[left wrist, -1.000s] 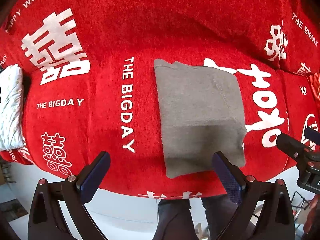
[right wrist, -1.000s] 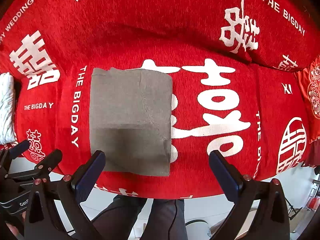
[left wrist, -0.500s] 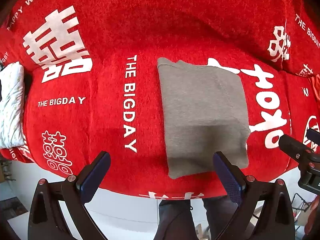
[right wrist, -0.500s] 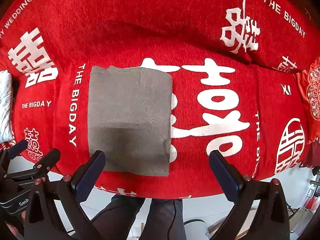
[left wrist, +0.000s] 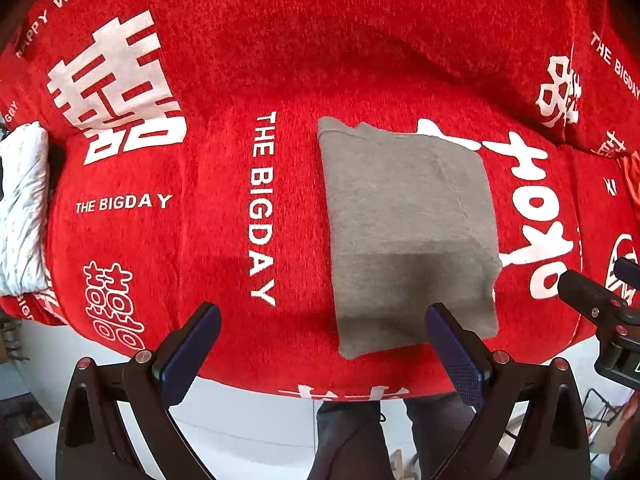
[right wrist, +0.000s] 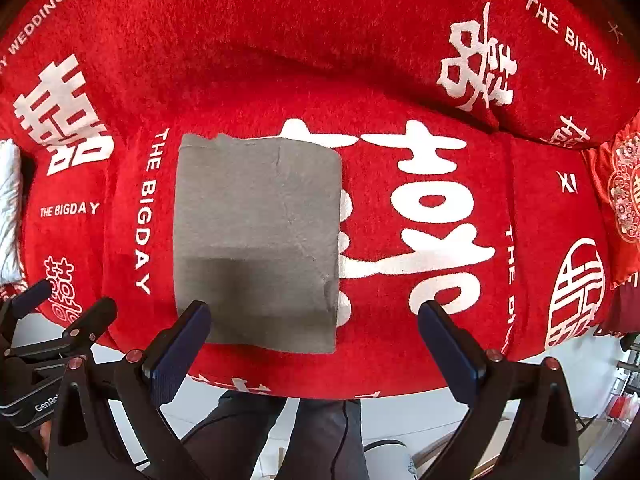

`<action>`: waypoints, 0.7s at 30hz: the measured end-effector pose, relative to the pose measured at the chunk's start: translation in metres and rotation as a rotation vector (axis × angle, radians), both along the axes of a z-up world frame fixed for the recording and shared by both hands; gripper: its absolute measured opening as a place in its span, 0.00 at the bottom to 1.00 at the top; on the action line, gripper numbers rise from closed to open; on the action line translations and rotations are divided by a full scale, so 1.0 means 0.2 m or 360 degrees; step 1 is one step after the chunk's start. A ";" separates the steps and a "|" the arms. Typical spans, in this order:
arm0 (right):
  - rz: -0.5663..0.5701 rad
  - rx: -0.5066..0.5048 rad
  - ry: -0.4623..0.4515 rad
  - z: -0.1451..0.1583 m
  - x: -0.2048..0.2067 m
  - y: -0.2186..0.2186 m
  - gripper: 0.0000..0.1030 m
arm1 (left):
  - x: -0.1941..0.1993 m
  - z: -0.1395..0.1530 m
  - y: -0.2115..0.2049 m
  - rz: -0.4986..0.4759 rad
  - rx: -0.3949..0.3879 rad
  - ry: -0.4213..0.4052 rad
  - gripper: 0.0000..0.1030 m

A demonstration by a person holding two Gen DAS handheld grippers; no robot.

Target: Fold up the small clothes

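A grey garment (left wrist: 408, 232) lies folded into a flat rectangle on a red sofa cover; it also shows in the right wrist view (right wrist: 258, 240). My left gripper (left wrist: 320, 344) is open and empty, held above the sofa's front edge, with its right finger (left wrist: 454, 344) over the garment's near edge. My right gripper (right wrist: 314, 344) is open and empty, with its left finger (right wrist: 180, 352) over the garment's near left corner. Neither touches the cloth.
The red cover (left wrist: 200, 220) with white lettering spans the sofa seat and back. A white patterned cloth (left wrist: 22, 204) lies at the far left. A red embroidered cushion (right wrist: 620, 200) sits at the right. Below the sofa edge are the floor and the person's legs (right wrist: 320, 440).
Both grippers have shifted slightly; the garment sits a little to the right in the left view. The garment itself has not moved. Both grippers stay open.
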State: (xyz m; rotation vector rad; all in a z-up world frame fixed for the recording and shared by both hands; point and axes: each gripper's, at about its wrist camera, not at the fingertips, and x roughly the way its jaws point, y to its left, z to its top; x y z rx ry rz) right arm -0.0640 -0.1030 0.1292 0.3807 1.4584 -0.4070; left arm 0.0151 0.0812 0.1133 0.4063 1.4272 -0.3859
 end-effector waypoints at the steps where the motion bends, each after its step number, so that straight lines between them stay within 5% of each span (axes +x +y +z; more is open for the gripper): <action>1: 0.0000 -0.0002 -0.0001 0.00 0.00 0.00 1.00 | 0.00 0.00 0.00 0.0000 -0.0001 -0.0001 0.99; 21: 0.0000 -0.0005 0.0009 -0.01 -0.02 0.02 1.00 | -0.01 0.00 0.02 0.0003 -0.0004 -0.0011 0.99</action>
